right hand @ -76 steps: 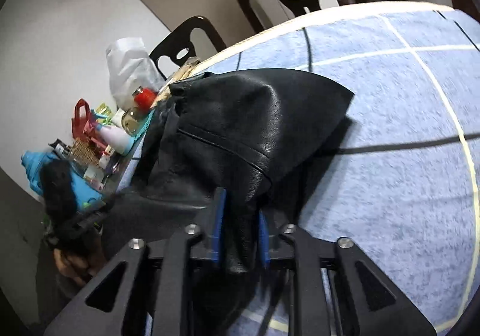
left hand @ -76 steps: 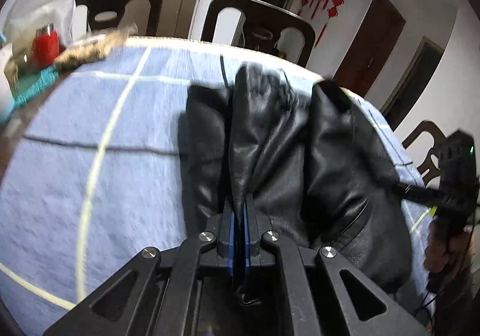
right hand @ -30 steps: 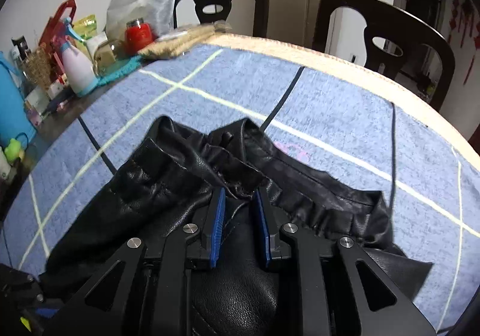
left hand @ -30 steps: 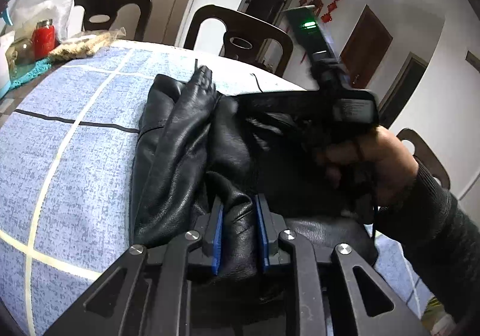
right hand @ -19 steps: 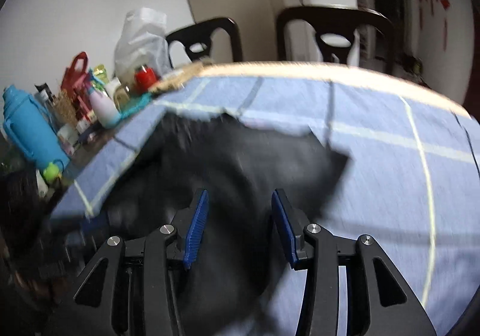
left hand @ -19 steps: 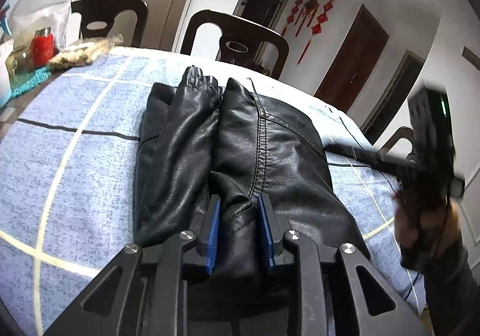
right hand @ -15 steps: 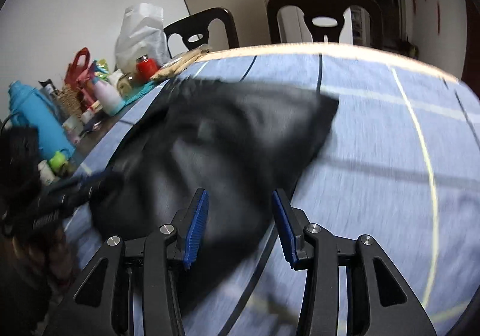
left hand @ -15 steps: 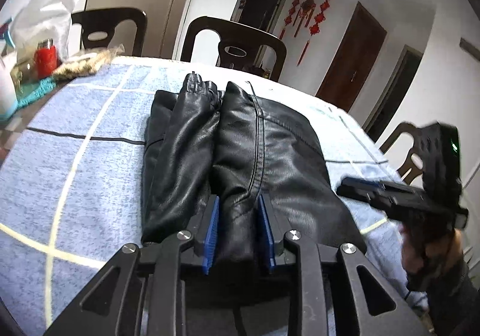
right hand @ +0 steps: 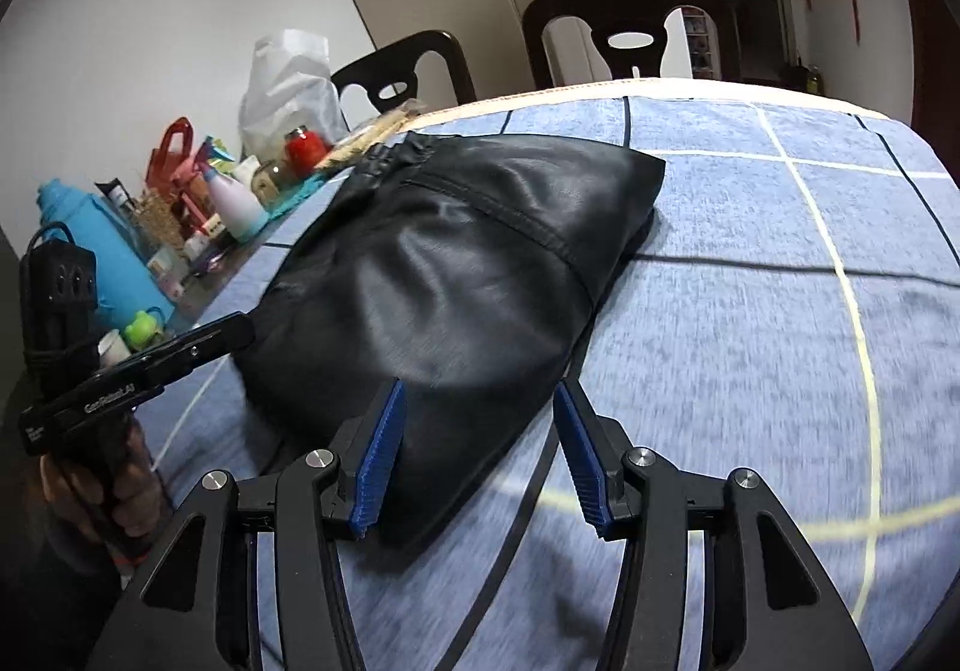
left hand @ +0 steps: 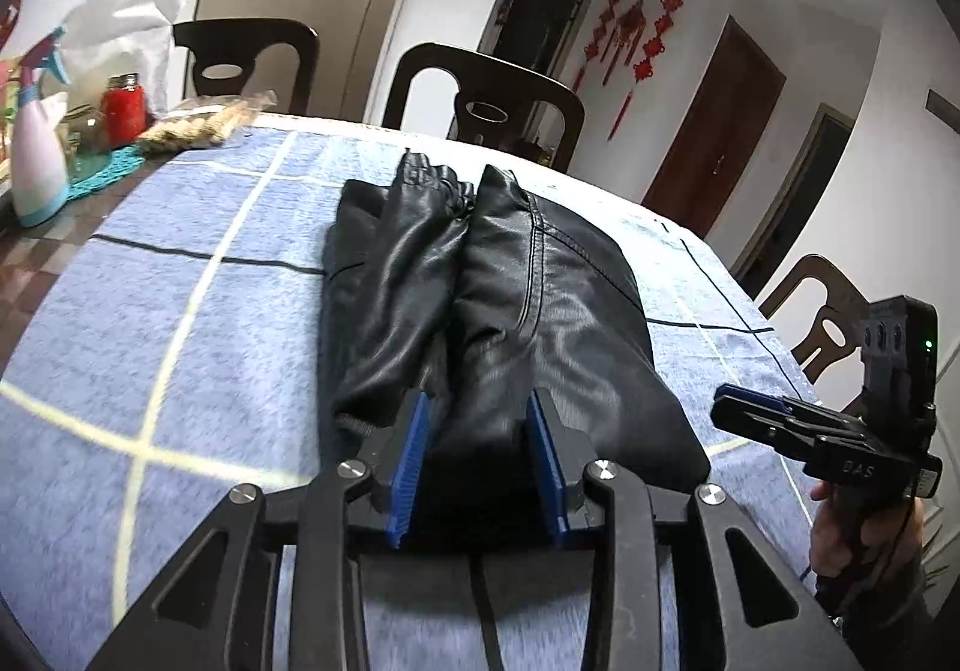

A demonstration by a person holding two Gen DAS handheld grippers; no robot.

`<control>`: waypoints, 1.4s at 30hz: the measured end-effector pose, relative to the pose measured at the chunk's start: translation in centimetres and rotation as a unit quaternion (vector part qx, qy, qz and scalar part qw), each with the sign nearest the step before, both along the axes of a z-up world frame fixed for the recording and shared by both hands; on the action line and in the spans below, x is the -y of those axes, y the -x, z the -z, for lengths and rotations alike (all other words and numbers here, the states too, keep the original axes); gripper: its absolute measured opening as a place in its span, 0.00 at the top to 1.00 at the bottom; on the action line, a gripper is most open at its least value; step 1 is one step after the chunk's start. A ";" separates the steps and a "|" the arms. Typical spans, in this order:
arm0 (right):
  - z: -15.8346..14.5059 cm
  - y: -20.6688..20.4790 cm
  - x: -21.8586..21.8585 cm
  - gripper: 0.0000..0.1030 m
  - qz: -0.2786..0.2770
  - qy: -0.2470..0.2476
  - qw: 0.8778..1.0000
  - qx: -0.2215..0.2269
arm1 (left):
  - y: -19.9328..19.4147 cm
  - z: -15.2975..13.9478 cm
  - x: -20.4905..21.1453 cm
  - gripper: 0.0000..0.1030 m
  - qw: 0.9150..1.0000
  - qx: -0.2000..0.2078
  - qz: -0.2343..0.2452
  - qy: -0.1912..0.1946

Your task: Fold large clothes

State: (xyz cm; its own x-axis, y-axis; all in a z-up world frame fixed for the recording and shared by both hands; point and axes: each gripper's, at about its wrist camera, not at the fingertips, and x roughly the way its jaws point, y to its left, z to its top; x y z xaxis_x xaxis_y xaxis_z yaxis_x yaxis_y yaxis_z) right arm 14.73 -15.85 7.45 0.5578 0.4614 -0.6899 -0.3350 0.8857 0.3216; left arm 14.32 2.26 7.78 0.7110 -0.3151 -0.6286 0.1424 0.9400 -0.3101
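Black leather, thick and glossy, makes up the jacket [left hand: 492,311] that lies folded into a compact bundle on the blue checked cloth of the surface [left hand: 180,311]. Far left in the left wrist view stand a white spray bottle [left hand: 36,161] and a red jar [left hand: 125,107], well apart from the garment; next comes the bundle itself, a rolled sleeve or edge lying along its left side and a stitched panel on its right; at the near end the left gripper [left hand: 477,455] has its blue fingers [left hand: 408,467] spread open on either side of the jacket's nearest fold, and I cannot tell whether the pads touch the leather, though nothing is pinched; further right the right gripper [right hand: 474,455] hangs beside the bundle, its own view showing the fingers wide apart and empty, with the jacket's corner lying between and below them.

By my judgement the folding is near done or done. Leather of this weight should be heavy and fairly stiff; it will spring back from a crease and slide under smooth pads; a hold is best taken at a thick doubled edge or seam near a corner, with both grippers sharing the load.
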 end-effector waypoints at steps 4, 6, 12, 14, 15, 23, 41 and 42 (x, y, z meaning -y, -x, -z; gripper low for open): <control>-0.6 2.3 -0.2 0.49 -0.004 -0.001 1.000 0.012 | 2.2 0.0 0.1 0.51 1.000 -0.004 -0.005 -0.006; -0.9 3.4 -0.6 0.49 -0.004 0.010 1.000 0.020 | 3.1 0.2 0.1 0.46 1.000 -0.009 -0.008 -0.017; -0.3 6.0 -1.6 0.40 -0.003 0.080 0.996 0.033 | 5.1 1.0 0.1 0.37 0.998 -0.018 -0.029 -0.052; 0.0 6.5 -1.4 0.40 -0.001 0.088 0.996 0.031 | 5.4 1.0 0.1 0.34 0.998 -0.018 -0.034 -0.057; 0.0 6.8 -1.4 0.39 -0.001 0.092 0.995 0.031 | 5.4 1.1 0.1 0.32 0.997 -0.019 -0.037 -0.059; 0.7 8.0 -0.9 0.33 0.009 0.128 0.991 0.028 | 5.3 2.2 0.6 0.27 0.994 -0.035 -0.052 -0.089; 1.3 8.4 -1.0 0.33 0.016 0.153 0.988 0.023 | 5.4 3.7 1.4 0.26 0.991 -0.058 -0.056 -0.109; 1.3 8.5 -1.1 0.33 0.015 0.154 0.988 0.024 | 5.4 3.7 1.4 0.26 0.991 -0.059 -0.055 -0.106</control>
